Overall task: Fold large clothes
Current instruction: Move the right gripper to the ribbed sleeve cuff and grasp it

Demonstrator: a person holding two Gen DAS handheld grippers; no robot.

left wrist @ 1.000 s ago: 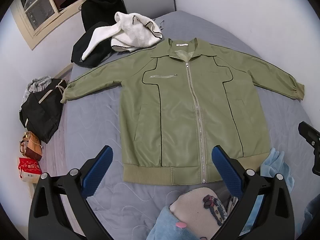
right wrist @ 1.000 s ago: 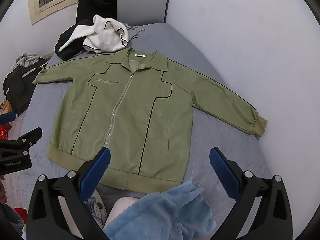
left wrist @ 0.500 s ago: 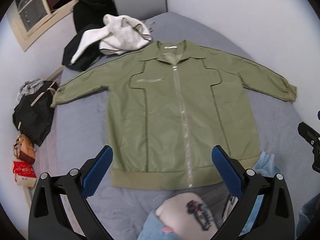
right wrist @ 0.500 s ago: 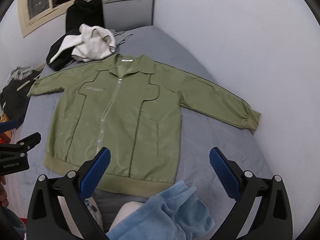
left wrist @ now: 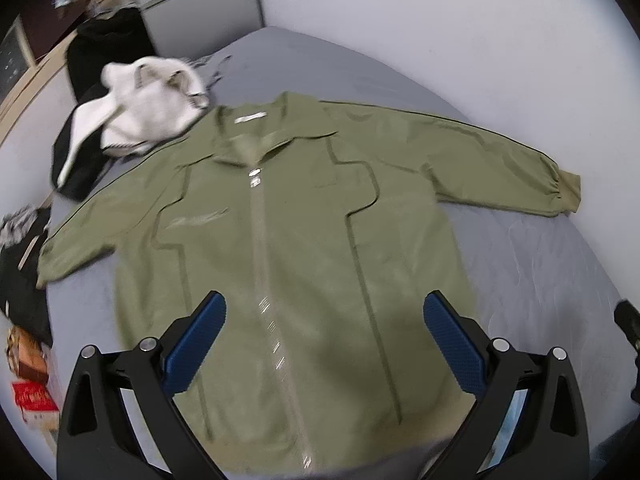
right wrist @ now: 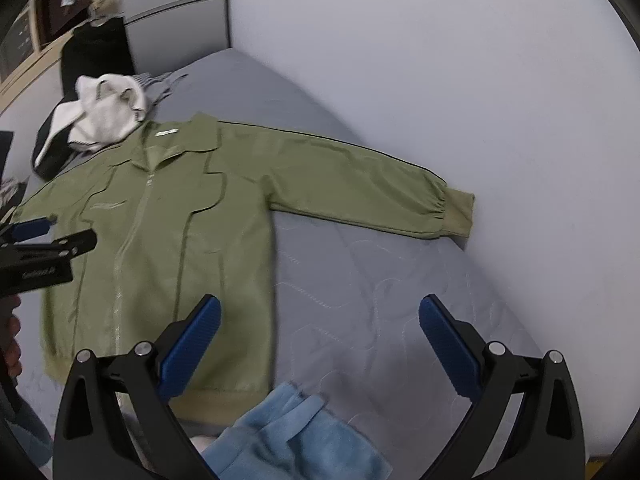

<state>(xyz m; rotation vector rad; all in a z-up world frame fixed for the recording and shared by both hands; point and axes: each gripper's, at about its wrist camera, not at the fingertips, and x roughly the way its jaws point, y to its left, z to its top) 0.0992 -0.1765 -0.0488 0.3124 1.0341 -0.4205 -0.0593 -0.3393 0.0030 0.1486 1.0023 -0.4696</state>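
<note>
An olive green zip jacket (left wrist: 304,248) lies flat, front up, on a grey bed (left wrist: 540,264), both sleeves spread out. It also shows in the right wrist view (right wrist: 168,224), its right sleeve cuff (right wrist: 456,216) reaching the wall. My left gripper (left wrist: 324,328) is open and empty, above the jacket's lower front. My right gripper (right wrist: 320,332) is open and empty, above the bed just right of the jacket's side edge. The left gripper (right wrist: 36,240) shows at the left of the right wrist view.
A white and black pile of clothes (left wrist: 132,120) lies at the bed's far left by the collar. A blue fleece garment (right wrist: 292,436) sits at the near edge. Bags and a red box (left wrist: 32,404) lie on the floor left. A white wall (right wrist: 440,80) borders the right side.
Both grippers have moved forward and lower over the bed. The left now hangs over the jacket's hem area; the right has swung toward the right sleeve side. Both stay open.
</note>
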